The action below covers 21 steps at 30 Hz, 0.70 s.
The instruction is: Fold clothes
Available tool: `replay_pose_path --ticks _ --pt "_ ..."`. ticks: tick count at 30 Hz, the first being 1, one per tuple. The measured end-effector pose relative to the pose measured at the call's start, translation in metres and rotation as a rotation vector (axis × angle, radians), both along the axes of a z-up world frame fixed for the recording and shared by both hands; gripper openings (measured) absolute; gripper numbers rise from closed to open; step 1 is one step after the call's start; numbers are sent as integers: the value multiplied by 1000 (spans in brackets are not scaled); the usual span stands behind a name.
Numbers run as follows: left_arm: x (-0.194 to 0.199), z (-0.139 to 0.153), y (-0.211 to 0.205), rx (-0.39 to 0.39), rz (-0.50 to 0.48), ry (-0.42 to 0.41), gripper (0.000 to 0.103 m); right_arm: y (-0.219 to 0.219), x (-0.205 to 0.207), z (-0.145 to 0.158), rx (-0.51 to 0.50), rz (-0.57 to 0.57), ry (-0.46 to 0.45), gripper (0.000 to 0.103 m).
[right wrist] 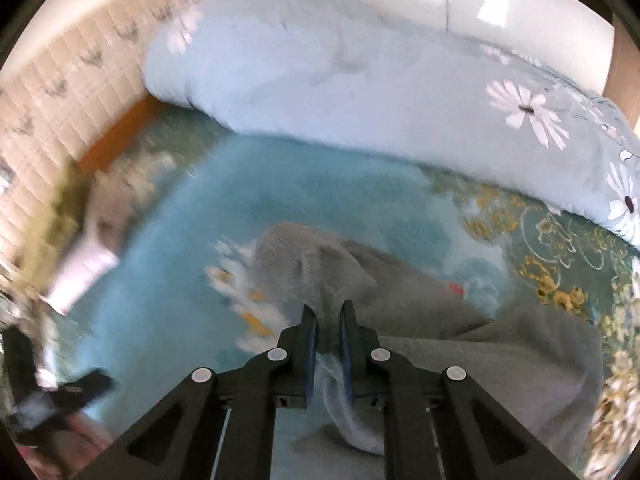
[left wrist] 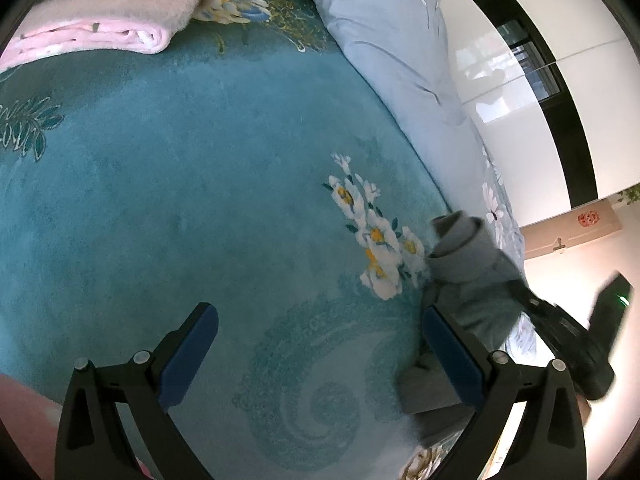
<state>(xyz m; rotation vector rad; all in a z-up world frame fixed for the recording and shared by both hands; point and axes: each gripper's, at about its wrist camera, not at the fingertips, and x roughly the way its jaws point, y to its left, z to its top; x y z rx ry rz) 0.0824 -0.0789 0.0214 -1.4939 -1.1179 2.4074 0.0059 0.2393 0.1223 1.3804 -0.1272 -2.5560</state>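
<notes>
r tool [right wrist: 329,312] pinching grey garment [right wrist: 460,320] on teal blanket [right wrist: 168,288].

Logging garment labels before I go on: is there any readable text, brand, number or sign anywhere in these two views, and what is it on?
None readable.
Grey garment held in the right gripper: a small red mark at its edge, perhaps a tag, too blurred to read.
Wall: a red ornament, no legible characters.
Folded pink blanket, teal floral bedspread and pale blue duvet: patterns only, no lettering.
</notes>
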Motion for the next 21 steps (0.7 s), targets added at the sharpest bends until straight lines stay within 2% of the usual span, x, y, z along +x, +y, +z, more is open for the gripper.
replay_pose_path --ticks 3,8,11,14,15,18,21 --pt "1 2 -2 17 6 12 102 -23 29 1 -36 70 28 11" --pt "-5 -2 1 32 -14 -46 102 -72 57 -76 29 156 -145 11" --pt "-10 -5 4 43 -24 -81 102 -74 66 -99 44 138 -186 14" --pt "-27 -12 8 75 -17 -117 102 -63 66 -98 14 131 -195 20" --pt "-35 -14 11 81 -20 -125 102 -58 66 -93 1 129 -188 27" --pt "-62 -15 23 33 -65 -116 101 -39 68 -71 -42 101 -157 44" --pt "-89 -21 34 7 -118 -128 100 -7 75 -54 -85 22 -132 51"
